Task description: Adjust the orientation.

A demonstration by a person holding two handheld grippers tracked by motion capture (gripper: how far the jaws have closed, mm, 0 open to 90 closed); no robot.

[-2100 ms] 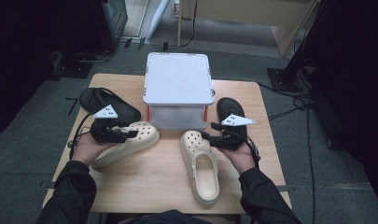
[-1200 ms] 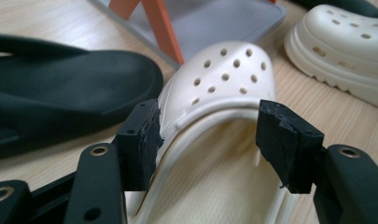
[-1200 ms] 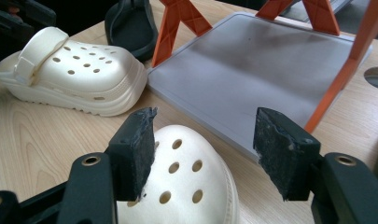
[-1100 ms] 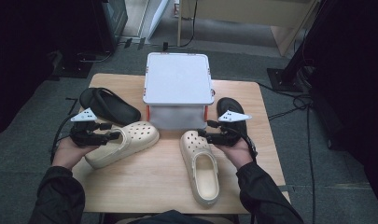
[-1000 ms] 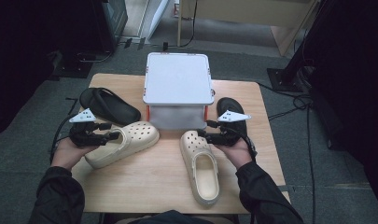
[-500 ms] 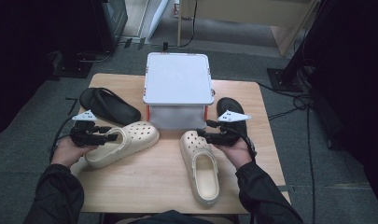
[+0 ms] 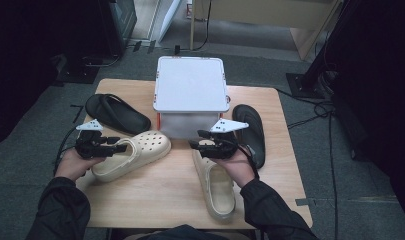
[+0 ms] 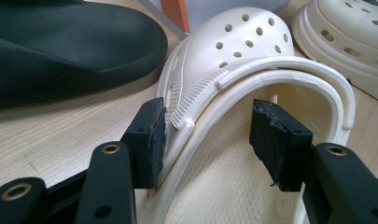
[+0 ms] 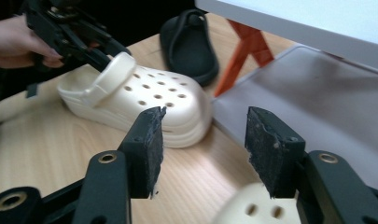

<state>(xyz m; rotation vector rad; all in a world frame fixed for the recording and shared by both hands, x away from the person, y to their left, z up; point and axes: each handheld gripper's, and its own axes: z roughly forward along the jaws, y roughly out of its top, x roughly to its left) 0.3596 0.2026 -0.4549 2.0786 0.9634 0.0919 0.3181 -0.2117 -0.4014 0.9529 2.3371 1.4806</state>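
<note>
Jaws of the left gripper (image 8: 205, 135) sit on both sides of the left clog's (image 7: 132, 154) side wall; one pad touches the wall, and I cannot tell if they pinch it. Jaws of the right gripper (image 9: 203, 149) have just been closing, with nothing between them, above the right clog's (image 7: 217, 182) toe. Both clogs lie just in front of the white box (image 7: 191, 95). Black sandals (image 7: 117, 114) lie beside that box.
</note>
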